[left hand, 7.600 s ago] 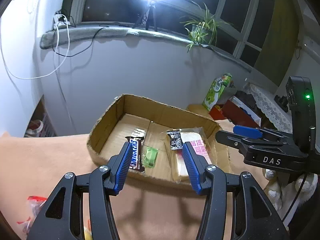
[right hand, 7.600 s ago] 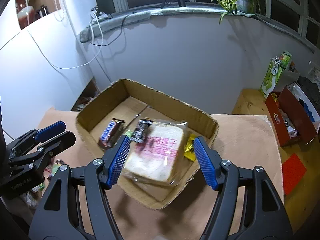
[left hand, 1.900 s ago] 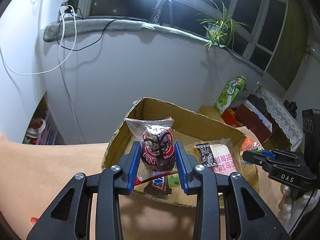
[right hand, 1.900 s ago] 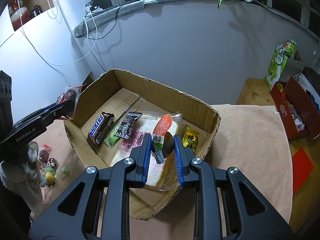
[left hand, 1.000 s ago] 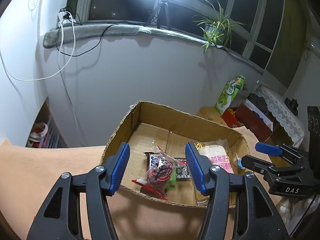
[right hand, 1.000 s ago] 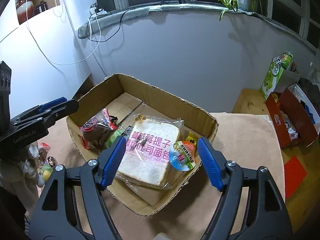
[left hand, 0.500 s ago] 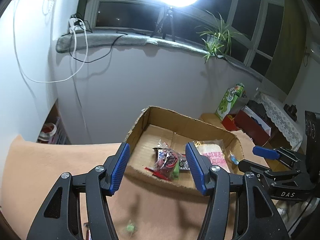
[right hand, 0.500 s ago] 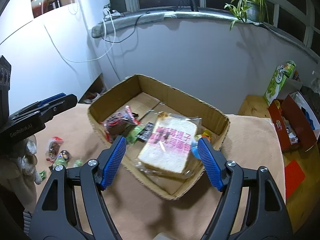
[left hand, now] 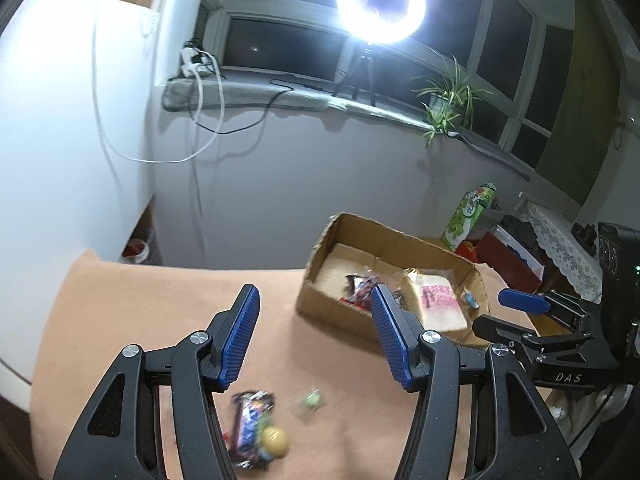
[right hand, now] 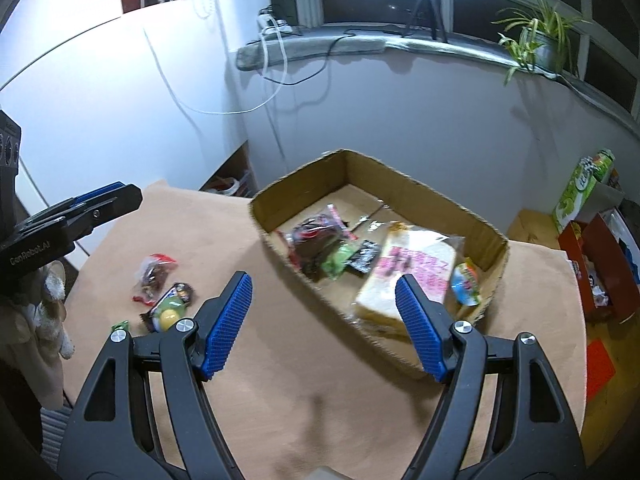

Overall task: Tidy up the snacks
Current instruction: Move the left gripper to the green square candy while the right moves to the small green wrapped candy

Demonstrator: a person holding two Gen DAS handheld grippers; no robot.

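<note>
Both grippers stand spread and empty: the left gripper (left hand: 314,334) low in its frame above loose snacks (left hand: 256,432), the right gripper (right hand: 322,320) at lower centre. Beyond it, mid-frame, the cardboard box (right hand: 432,196) holds bagged bread (right hand: 412,268) and wrapped snacks (right hand: 320,244).

The left tool (left hand: 314,338) fills the lower frame, its blue pads spread wide with nothing between them. Below it, on the peach-covered desk (left hand: 160,304), lie a blurred candy bar (left hand: 250,428), a yellow ball (left hand: 273,441) and a small green sweet (left hand: 312,400). At centre right sits the cardboard box (left hand: 340,312) holding packaged bread (left hand: 438,304), and the right tool (left hand: 508,312) juts in from the right edge.
</note>
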